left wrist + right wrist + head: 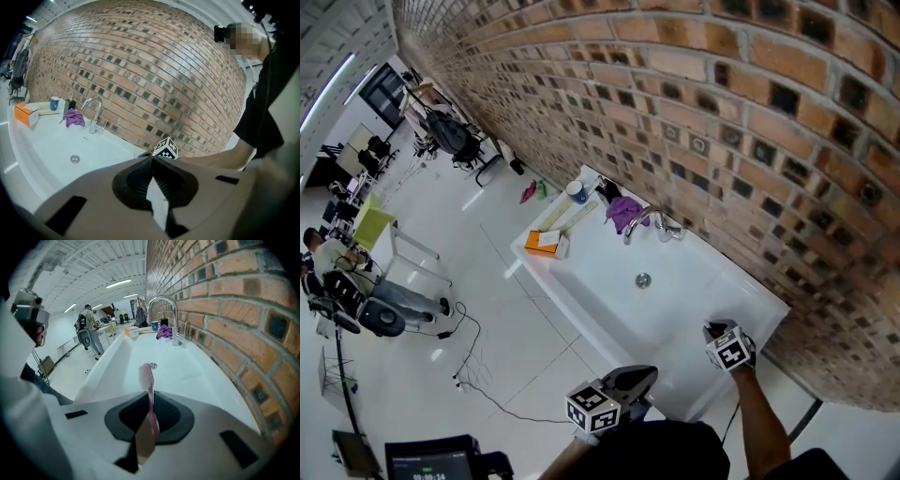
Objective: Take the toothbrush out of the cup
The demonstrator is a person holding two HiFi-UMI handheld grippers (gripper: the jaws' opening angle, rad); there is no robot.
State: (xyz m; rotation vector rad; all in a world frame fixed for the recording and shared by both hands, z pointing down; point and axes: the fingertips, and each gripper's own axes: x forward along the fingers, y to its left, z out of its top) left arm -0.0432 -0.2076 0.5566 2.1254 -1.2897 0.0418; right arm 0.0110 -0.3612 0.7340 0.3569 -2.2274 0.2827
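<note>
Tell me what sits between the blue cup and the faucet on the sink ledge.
A crumpled purple cloth lies beside the faucet, and a small dark item sits nearer the blue cup; the left gripper view shows it.

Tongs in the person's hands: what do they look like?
The left tongs and right tongs are grey shells with black ribbed pads. Each carries a white cube with black square markers. The person wears a dark short-sleeved top.

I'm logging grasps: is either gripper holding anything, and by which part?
The right gripper is shut on the pink toothbrush, gripping its handle; the bristle head sticks out ahead. The left gripper is shut and empty.
</note>
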